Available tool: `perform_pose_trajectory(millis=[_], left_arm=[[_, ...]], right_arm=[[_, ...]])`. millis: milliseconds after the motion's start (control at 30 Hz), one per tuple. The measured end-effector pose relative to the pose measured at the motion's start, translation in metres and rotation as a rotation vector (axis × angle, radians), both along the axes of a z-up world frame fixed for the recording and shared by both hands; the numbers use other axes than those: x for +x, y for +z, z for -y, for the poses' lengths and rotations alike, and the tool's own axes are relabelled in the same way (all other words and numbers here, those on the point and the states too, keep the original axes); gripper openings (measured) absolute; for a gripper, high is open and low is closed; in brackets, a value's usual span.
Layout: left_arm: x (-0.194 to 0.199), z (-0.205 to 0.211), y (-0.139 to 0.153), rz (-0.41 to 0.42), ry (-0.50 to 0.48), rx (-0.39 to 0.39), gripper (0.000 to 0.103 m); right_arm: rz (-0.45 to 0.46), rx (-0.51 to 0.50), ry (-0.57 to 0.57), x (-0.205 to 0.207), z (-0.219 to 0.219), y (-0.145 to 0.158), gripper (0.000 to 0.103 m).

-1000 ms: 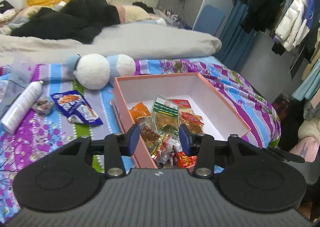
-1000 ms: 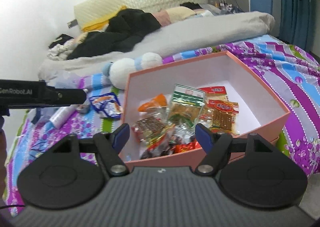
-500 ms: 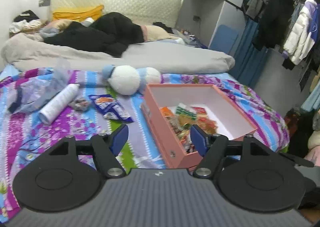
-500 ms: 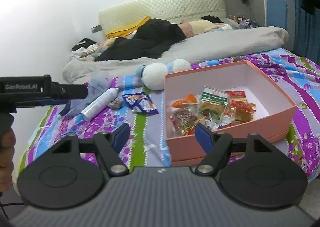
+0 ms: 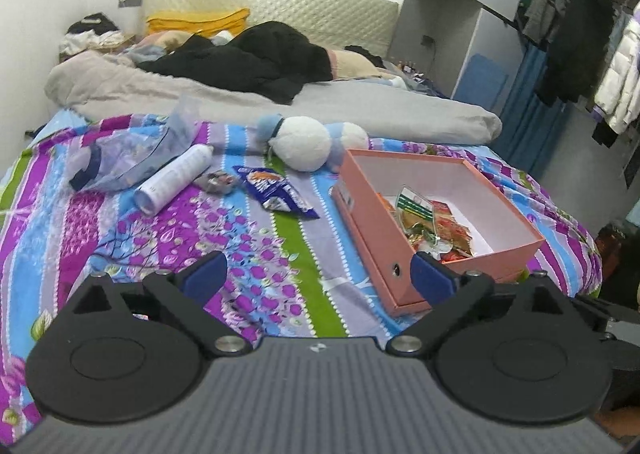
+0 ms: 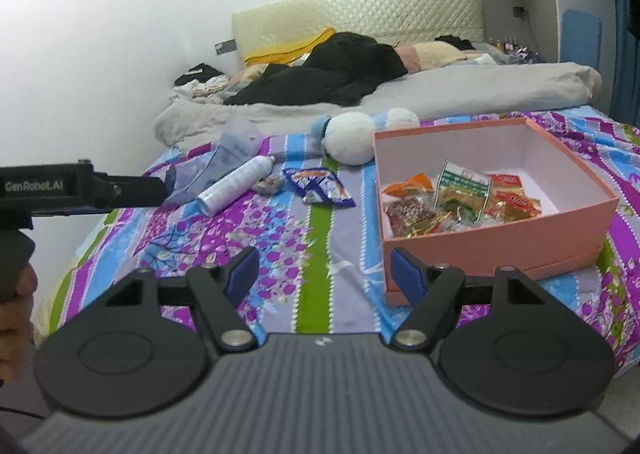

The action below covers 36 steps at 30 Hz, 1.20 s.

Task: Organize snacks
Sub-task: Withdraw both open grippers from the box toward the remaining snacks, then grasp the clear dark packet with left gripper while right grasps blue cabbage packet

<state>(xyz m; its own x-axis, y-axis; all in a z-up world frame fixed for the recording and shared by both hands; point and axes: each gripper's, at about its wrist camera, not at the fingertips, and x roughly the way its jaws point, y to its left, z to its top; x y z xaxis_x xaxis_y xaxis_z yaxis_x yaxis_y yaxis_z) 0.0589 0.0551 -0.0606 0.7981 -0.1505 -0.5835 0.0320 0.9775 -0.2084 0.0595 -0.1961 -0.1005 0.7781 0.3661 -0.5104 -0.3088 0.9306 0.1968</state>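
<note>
Left gripper [image 5: 318, 280] jaws just spread wide, empty; blue snack packet [image 5: 274, 191] well beyond; right gripper [image 6: 323, 270] jaws apart

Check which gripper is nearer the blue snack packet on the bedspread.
Left, it seems. The left gripper reaches toward the blue snack packet from its left, seen in the right view. The right gripper sits further back.

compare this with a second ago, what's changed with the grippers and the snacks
Both grippers have pulled back from the pink box, so more of the bed shows. The left gripper jaws have just been opening, nothing between them now; the right gripper stays open and empty. The blue snack packet and white bottle haven't moved.
</note>
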Motion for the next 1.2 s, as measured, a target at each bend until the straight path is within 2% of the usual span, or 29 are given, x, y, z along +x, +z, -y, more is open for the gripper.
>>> perform_pose_trajectory(millis=[67,133,200,500,600,833,933,1167,1200], left_arm=[[0.001,-0.003,-0.002,-0.005,0.011,-0.008,0.100],[0.003,-0.005,-0.003,-0.008,0.017,-0.007,0.100],[0.006,-0.008,-0.005,-0.019,0.026,-0.003,0.100],[0.037,-0.016,-0.018,-0.071,0.034,0.009,0.100],[0.052,-0.020,-0.026,-0.100,0.030,0.005,0.100],[0.096,-0.032,-0.049,-0.138,0.060,-0.003,0.100],[0.118,-0.041,-0.061,-0.162,0.067,-0.032,0.100],[0.174,-0.063,-0.095,-0.188,0.100,-0.088,0.096],[0.183,-0.067,-0.102,-0.193,0.097,-0.103,0.094]], right_arm=[[-0.007,-0.001,0.010,0.001,-0.003,-0.002,0.074],[-0.013,0.007,0.026,0.003,-0.005,-0.004,0.082],[-0.017,0.021,0.044,0.006,-0.008,-0.005,0.103],[-0.013,0.016,0.036,0.022,-0.019,-0.011,0.103],[-0.036,0.033,0.036,0.037,-0.026,-0.014,0.103],[-0.034,-0.003,0.067,0.076,-0.047,-0.022,0.103],[-0.040,-0.018,0.076,0.094,-0.054,-0.029,0.102],[-0.082,-0.078,0.089,0.143,-0.071,-0.057,0.079],[-0.091,-0.082,0.090,0.151,-0.072,-0.062,0.079]])
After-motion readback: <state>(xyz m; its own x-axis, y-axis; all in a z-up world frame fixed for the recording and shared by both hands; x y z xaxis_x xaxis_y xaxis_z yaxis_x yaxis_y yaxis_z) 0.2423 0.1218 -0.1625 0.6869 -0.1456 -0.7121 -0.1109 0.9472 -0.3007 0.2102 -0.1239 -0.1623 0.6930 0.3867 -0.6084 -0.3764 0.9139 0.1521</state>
